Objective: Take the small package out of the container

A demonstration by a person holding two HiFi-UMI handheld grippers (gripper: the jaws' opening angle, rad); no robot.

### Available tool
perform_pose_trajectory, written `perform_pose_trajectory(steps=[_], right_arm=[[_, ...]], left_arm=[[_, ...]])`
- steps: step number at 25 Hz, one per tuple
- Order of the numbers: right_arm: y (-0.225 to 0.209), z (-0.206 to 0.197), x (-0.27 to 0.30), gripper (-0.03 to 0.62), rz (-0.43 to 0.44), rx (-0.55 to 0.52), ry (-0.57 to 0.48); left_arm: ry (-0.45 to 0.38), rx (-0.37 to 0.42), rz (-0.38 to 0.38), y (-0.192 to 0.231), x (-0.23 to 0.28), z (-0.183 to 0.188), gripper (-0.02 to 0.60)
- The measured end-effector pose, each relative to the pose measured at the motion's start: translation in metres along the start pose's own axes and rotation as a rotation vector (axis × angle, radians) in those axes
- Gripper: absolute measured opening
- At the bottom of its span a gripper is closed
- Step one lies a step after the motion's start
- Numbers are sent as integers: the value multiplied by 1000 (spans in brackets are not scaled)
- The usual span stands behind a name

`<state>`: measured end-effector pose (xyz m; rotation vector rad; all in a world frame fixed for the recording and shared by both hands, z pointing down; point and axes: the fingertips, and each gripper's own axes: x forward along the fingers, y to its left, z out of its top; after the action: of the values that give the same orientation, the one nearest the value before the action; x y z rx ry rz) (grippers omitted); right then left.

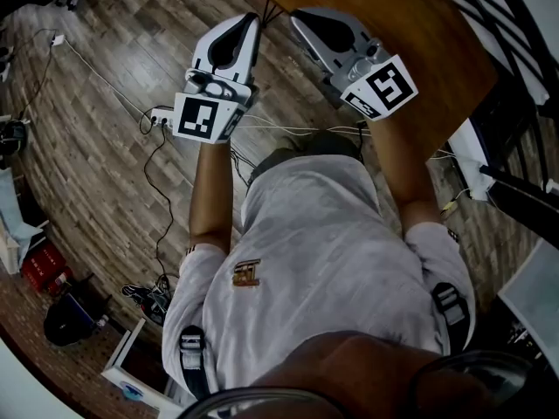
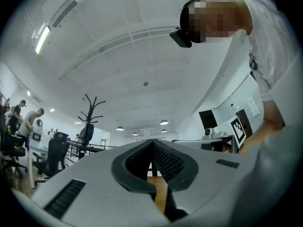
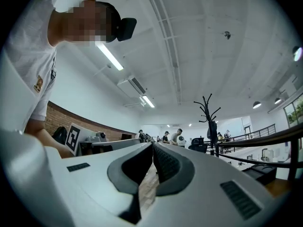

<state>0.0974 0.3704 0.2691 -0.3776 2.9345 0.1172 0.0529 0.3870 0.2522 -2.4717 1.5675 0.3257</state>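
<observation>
Wood-plank floor (image 1: 96, 147), grey-brown and matt, fills the left of the head view. Thin cables (image 1: 166, 195) trail across it to a white power strip (image 1: 159, 119). At the far left edge are a red box (image 1: 42, 267) and a black bag (image 1: 68, 317).

Left gripper (image 1: 254, 18): white hard shell with a black lining and a square-marker cube (image 1: 206, 116) at its near end, held over bare floor. In the left gripper view the ribbed black fingers (image 2: 166, 162) meet at the tips with nothing between them.

Right gripper (image 1: 298, 14): grey-white shell, just beside the left one but not touching it, over the left edge of a smooth brown bench (image 1: 419, 33) with a rounded rim. In the right gripper view the fingers (image 3: 165, 163) are closed tip to tip and empty.

The person's light shirt (image 1: 323, 260) covers the near middle of the head view.

Gripper views only: both tilt up to a white ceiling with strip lights (image 3: 110, 56). The left gripper view shows a black coat stand (image 2: 90, 115), an office chair (image 2: 57, 150) and people (image 2: 29, 119) at far left. The right gripper view shows a brick wall band (image 3: 49, 122) and a dark railing (image 3: 265, 138). Only the head view shows the floor and the bench top.

Small package and container: in none of the three views, so their place cannot be told.
</observation>
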Motion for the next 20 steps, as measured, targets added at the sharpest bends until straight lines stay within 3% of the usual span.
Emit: perform_pose_trajectory(steps=[7,20], right_arm=[[-1,-9,18,32,-21,-3,22],[-63,-37,65,32,-21,-3,33]], left_arm=[[21,-11,-9,25,-2,-7,18],[26,-17,-17,86,41,-42,18]])
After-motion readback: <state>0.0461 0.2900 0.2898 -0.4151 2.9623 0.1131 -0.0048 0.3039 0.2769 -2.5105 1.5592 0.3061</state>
